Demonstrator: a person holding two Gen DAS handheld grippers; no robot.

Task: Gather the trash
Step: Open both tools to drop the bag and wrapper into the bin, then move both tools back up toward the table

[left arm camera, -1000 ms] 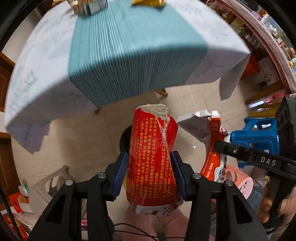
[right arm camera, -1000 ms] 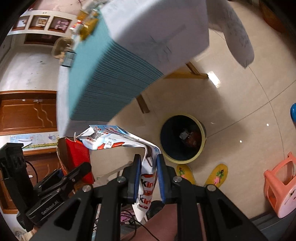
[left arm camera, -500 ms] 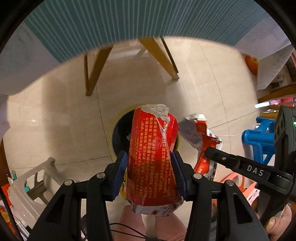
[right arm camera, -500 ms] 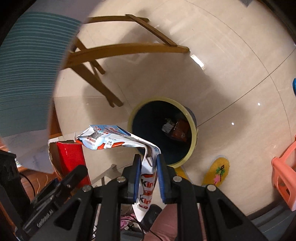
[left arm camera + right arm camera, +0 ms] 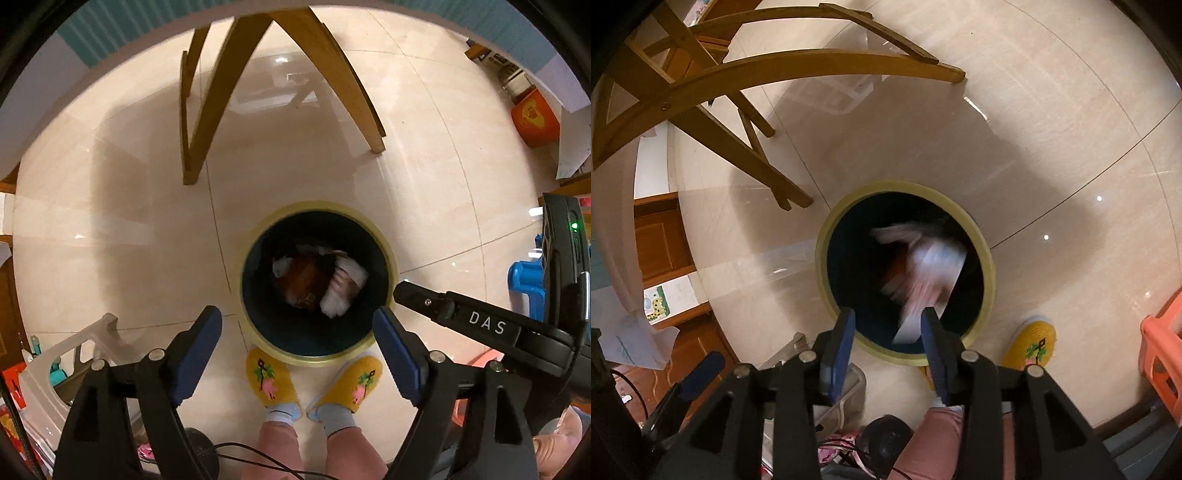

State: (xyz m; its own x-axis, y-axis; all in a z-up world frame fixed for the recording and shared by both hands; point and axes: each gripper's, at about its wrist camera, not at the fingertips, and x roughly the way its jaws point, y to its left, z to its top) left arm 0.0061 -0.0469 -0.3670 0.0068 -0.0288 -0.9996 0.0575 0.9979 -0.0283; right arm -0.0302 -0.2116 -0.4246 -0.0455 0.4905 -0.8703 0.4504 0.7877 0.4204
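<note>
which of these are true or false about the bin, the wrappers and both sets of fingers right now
1. The left gripper holds a red wrapper. False: its fingers stand wide apart with nothing between them; they have just been opening.
2. The bin stands on the floor beside yellow slippers. True.
3. A white wrapper is inside the bin's mouth, blurred. True.
4. The right gripper is clamped on that wrapper. False: its fingers have just been opening and do not press on it.
5. The bin is empty. False: trash lies at its bottom.
</note>
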